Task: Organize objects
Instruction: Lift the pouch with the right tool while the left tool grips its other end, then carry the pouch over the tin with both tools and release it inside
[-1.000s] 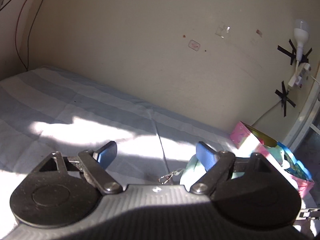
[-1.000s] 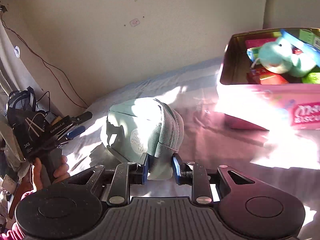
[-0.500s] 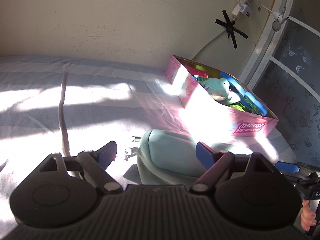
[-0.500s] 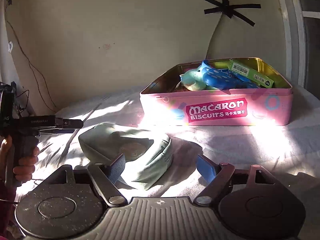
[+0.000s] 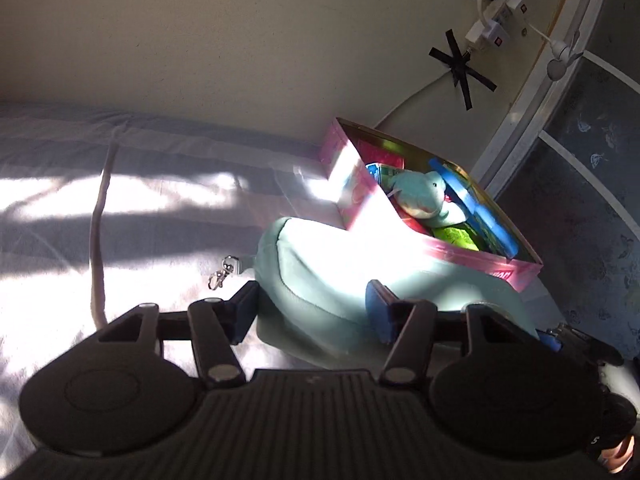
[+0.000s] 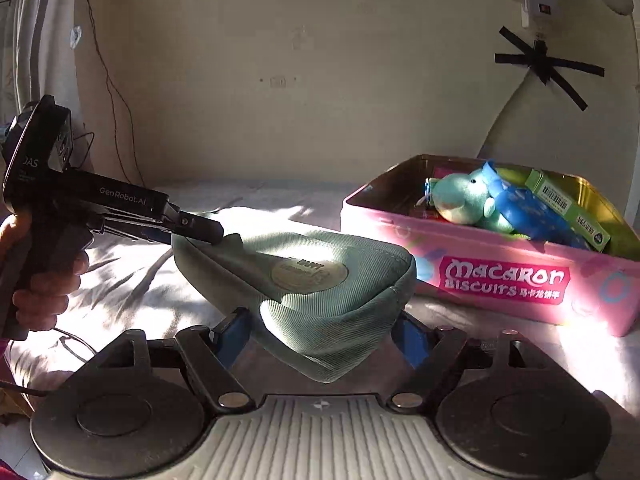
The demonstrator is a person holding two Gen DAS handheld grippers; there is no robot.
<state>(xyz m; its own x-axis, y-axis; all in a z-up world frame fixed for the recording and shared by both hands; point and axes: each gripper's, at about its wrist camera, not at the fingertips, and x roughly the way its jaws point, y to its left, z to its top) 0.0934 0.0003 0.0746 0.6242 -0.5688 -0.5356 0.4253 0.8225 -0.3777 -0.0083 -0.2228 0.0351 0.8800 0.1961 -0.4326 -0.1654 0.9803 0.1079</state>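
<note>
A pale green zip pouch lies between both grippers, lifted off the bed. My right gripper is shut on its near end. My left gripper is shut on its other end; in the right wrist view its fingers clamp the pouch's far left corner. The pouch also shows in the left wrist view, with a metal clip hanging at its left. A pink "Macaron Biscuits" tin stands open just right of the pouch, holding a green plush toy, a blue item and a green box.
The striped bed sheet spreads to the left, with a raised fold line. A cream wall stands behind, with a taped power adapter and cable. A window frame rises at the right, close behind the tin.
Both grippers were open around the pouch half a second ago; both have closed on it, one at each end, and it has risen off the sheet.
</note>
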